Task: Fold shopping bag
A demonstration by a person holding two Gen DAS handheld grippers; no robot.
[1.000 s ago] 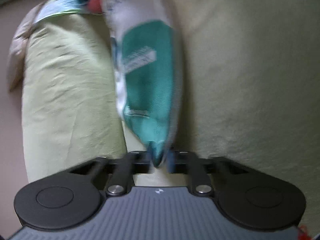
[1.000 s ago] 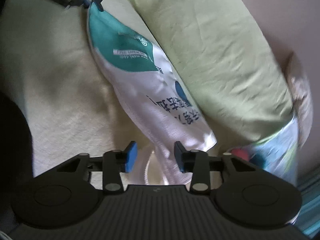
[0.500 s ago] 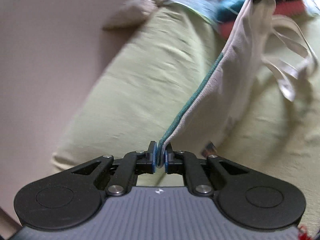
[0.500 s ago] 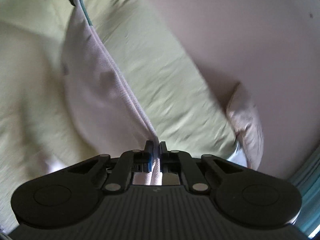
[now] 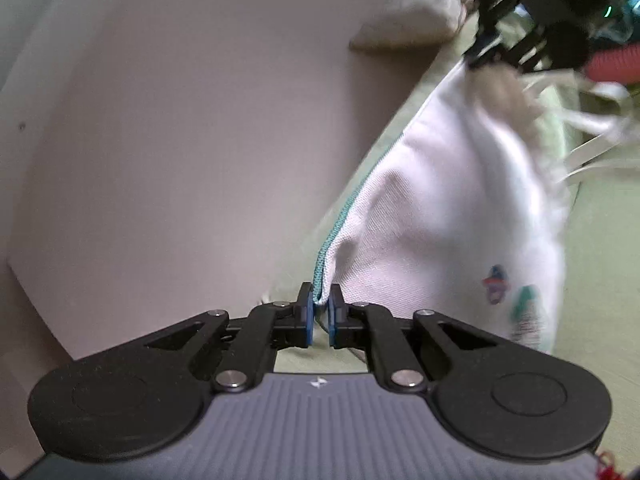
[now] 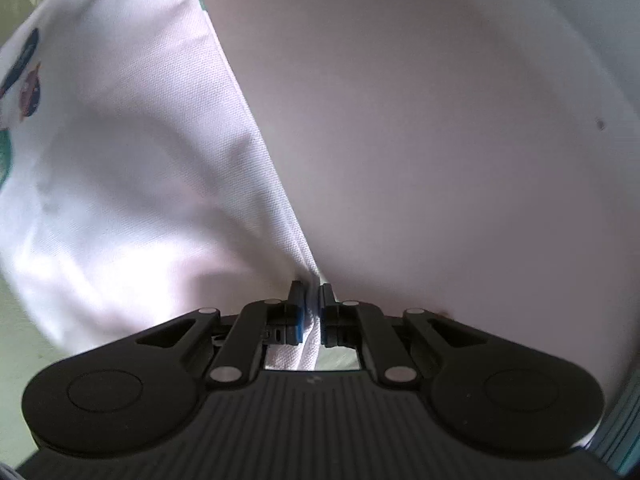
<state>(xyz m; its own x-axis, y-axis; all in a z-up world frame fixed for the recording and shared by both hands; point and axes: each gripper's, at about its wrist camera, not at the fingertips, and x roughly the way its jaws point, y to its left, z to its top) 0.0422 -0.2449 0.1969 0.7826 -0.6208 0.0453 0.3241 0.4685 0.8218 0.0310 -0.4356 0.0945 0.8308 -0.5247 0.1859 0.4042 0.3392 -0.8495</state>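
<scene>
Bag (image 5: pixel 448 216) lifted taut, unfolded; left gripper (image 5: pixel 319 310) and right gripper (image 6: pixel 309 308) each clamp an edge; folding remains

Pale pinkish wall (image 5: pixel 180 128), green bedding (image 5: pixel 600 280), beige cushion (image 5: pixel 416 20) against wall
</scene>
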